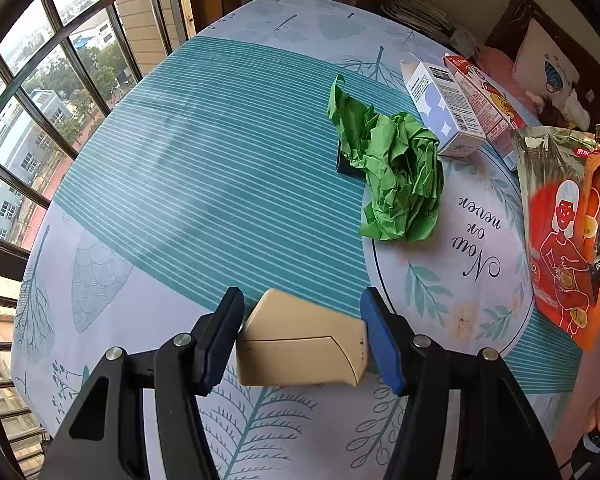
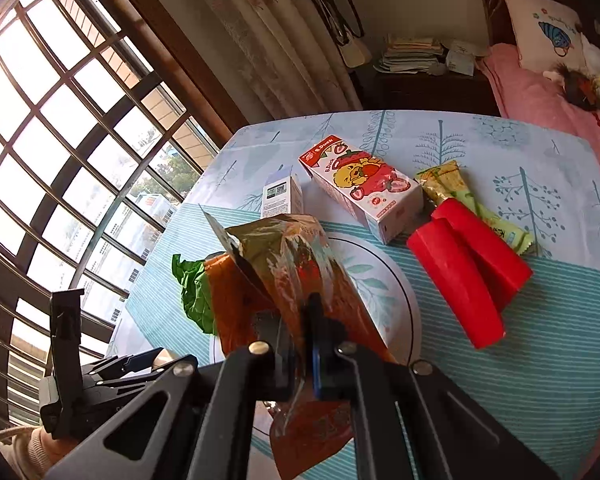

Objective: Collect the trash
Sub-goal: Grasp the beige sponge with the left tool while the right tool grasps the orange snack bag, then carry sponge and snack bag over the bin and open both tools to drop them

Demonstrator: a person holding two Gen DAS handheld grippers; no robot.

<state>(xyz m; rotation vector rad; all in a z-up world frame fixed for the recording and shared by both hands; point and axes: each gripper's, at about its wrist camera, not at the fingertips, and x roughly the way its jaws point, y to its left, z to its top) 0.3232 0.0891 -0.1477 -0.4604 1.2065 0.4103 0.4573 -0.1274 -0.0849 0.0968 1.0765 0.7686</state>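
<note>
My left gripper (image 1: 302, 340) is shut on a beige box (image 1: 304, 340), held low over the table's near side. My right gripper (image 2: 300, 344) is shut on an orange foil snack bag (image 2: 296, 264), lifted above the table; the bag also shows in the left wrist view (image 1: 560, 232) at the right. Crumpled green paper (image 1: 392, 168) lies on the table (image 1: 204, 152) ahead of the left gripper and shows in the right wrist view (image 2: 194, 292) behind the bag. A white-blue carton (image 1: 440, 108), a strawberry carton (image 2: 364, 188), a red folded piece (image 2: 468, 268) and a green wrapper (image 2: 472, 200) lie on the table.
A barred window (image 1: 40, 120) runs along the table's left side. A bed with a pillow (image 2: 544, 32) and a dark shelf with stacked papers (image 2: 412, 56) stand beyond the far edge. A small dark item (image 1: 344, 164) lies under the green paper.
</note>
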